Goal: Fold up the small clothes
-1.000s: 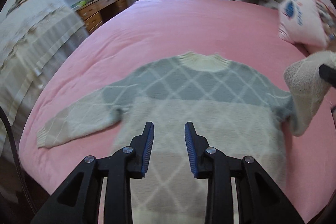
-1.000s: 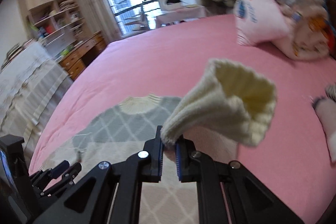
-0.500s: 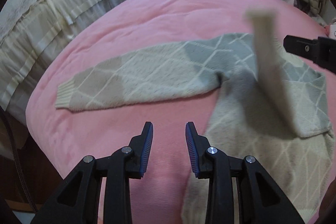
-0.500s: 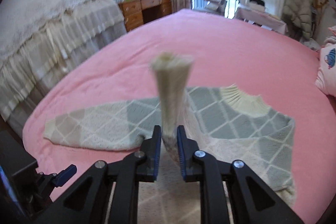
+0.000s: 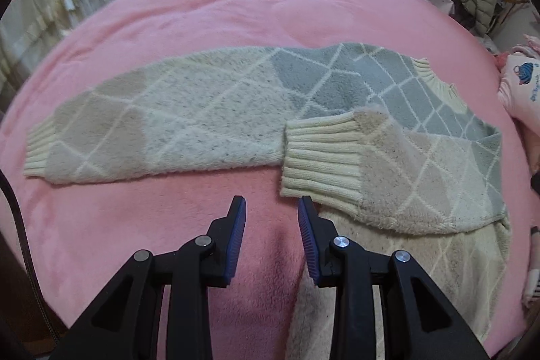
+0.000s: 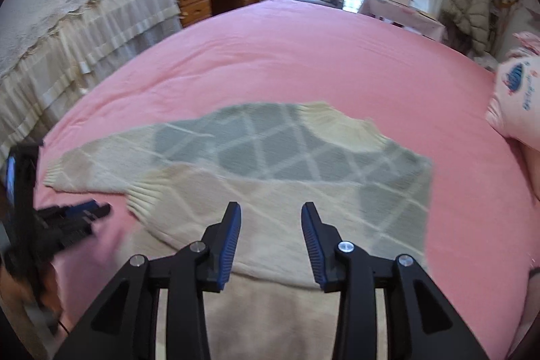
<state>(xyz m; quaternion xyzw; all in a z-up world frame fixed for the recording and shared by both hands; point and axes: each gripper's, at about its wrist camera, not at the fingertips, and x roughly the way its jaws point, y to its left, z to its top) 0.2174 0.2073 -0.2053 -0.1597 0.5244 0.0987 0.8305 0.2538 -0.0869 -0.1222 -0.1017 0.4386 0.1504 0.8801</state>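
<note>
Judging the outstretched sleeve (image 5: 162, 120) next: it runs left-right across the pink bed (image 5: 236, 5), just beyond my left gripper (image 5: 271, 208), parted and empty; my right gripper (image 6: 271, 211) is opening, empty, over the sweater (image 6: 270, 157).

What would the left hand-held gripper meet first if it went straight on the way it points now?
Probably the bare pink fleece blanket. The left hand-held gripper is open and empty; its gap frames blanket just short of the ribbed cream cuff of the folded-over sleeve, though depth is unclear.
</note>
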